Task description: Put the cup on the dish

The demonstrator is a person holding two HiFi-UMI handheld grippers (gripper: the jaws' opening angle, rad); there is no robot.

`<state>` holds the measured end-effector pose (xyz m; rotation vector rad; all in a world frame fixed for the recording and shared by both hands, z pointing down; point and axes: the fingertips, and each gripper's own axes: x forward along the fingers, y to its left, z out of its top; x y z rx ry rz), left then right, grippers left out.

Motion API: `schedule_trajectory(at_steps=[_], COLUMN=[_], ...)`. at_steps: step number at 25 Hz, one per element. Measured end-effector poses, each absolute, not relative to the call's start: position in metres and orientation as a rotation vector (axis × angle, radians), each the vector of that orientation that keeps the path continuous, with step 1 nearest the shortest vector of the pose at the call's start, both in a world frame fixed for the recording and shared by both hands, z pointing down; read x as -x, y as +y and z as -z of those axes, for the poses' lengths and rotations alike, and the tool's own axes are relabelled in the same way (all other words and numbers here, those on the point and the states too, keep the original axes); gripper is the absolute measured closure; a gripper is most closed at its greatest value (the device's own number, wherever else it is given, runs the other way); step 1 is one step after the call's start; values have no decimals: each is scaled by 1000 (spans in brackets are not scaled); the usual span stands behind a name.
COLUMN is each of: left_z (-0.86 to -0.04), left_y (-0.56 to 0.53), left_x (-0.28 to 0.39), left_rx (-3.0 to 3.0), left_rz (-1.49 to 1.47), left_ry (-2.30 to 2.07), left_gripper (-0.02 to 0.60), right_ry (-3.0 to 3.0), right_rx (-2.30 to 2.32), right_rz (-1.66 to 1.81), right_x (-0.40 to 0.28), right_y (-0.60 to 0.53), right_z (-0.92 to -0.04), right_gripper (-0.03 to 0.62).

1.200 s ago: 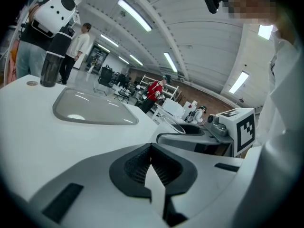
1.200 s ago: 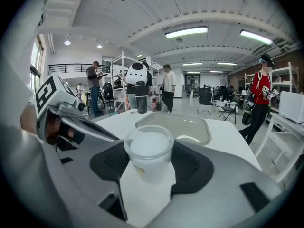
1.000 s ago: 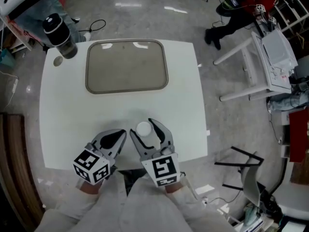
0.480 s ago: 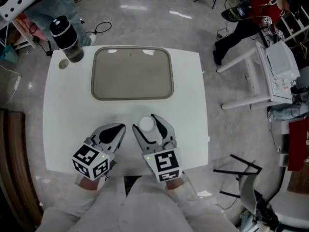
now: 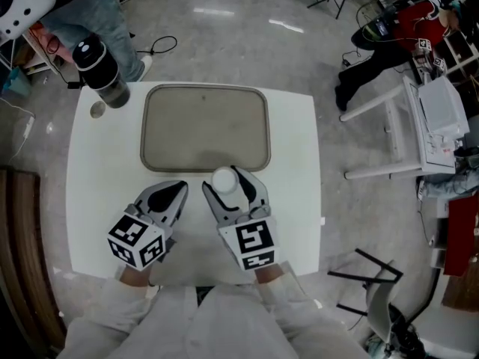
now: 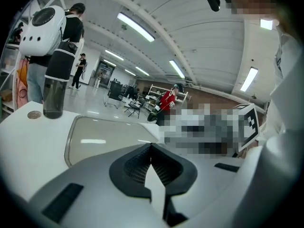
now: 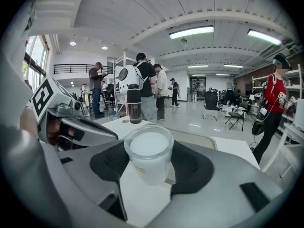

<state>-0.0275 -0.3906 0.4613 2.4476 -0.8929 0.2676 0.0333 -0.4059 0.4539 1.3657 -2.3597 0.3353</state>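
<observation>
A small translucent white cup (image 5: pixel 223 179) sits between the jaws of my right gripper (image 5: pixel 222 181), which are shut on its sides. In the right gripper view the cup (image 7: pixel 148 151) is upright, and its base seems slightly above the white table (image 5: pixel 292 170). It is just short of the near edge of the dish, a flat grey-beige tray (image 5: pixel 206 126) with a raised rim. My left gripper (image 5: pixel 178 191) hovers to the left of the cup, shut and holding nothing; its jaws meet at the tip (image 6: pixel 151 147). The tray (image 6: pixel 102 137) lies straight ahead of it.
A tall dark bottle (image 5: pixel 97 64) stands at the table's far left corner beside a small round coin-like disc (image 5: pixel 96 111). People stand on the floor beyond the table. A white folding table (image 5: pixel 419 118) is off to the right.
Both grippers have moved forward over the table toward the tray. The cup has travelled with the right gripper and is now close to the tray's near rim.
</observation>
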Motion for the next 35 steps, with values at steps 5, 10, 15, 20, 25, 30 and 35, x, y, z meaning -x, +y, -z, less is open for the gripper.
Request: schedule_trajectory(at_steps=[5,10,15,20,25,30,35], left_z=[-462,-473,-479,-489,-497,-508,-516], left_y=[-425,-448,-476,-497,-511,-513,-512], left_x=[28,25,22,25,24,21,22], left_rx=[-2429,-2417,-2423,-2397,-2375,-2350,-2341], left_rz=[-266,-279,-280,-266,-269,-279,-297], left_ry=[-926,-934,-945,-972,-984,-963,-952], left_gripper=[586,586,586,586,586,586,586], right_ry=[-2370,-2376,-2386,-2385,-2391,-2392,-2380], right_rx=[-1327,-1256,-1247,-1247,-1236,-1236,-1243], right_rz=[-313,-323,-325,-331,-302,-315,-341], right_x=[-32,-27,-21,-18,-17,-15,-16], right_y=[-446,-471,-501,-528,-554,-571,-577], right_z=[-453,-470,-482,-495,-501,-512,-526], right_gripper=[321,321,321,321,321,321,321])
